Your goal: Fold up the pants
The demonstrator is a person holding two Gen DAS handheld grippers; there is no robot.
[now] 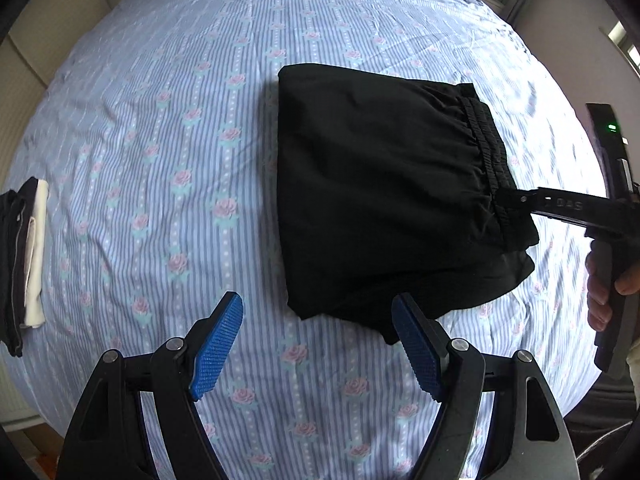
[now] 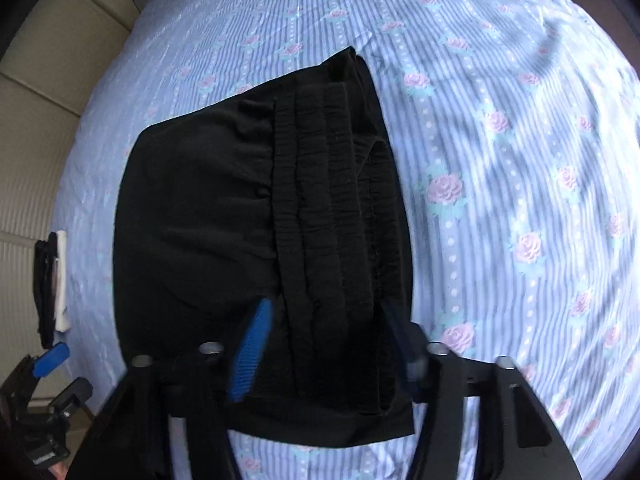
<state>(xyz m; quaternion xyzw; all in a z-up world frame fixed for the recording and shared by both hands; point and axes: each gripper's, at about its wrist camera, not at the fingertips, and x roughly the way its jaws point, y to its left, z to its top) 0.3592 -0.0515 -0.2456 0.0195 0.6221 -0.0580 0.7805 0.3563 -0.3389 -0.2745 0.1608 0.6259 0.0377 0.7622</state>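
The black pants (image 1: 380,184) lie folded into a compact block on the bed sheet (image 1: 160,120), a blue striped fabric printed with pink roses. In the left wrist view the block occupies the centre and right of centre of the frame, with the gathered elastic waistband (image 1: 486,160) along its right edge. A lower layer of the fabric shows beneath the top layer at the lower right corner of the block.

The left gripper (image 1: 318,344) sits at the bottom centre of its own view. Its jaws are spread wide and nothing lies between the blue pads (image 1: 218,346); the right pad tip overlaps the near edge of the pants in the picture (contact cannot be confirmed).

The right gripper (image 2: 326,344) sits at the bottom centre of the right wrist view, partly blurred. The waistband (image 2: 320,220) runs between its jaws, with the left blue pad (image 2: 250,354) lying against the fabric and the dark right pad at the far edge of the band. In the left wrist view this gripper (image 1: 506,200) enters from the right edge and pinches the waistband, and a hand (image 1: 600,292) grips its handle.

A small stack of folded clothes (image 1: 24,256), dark and white, rests at the left edge of the bed.
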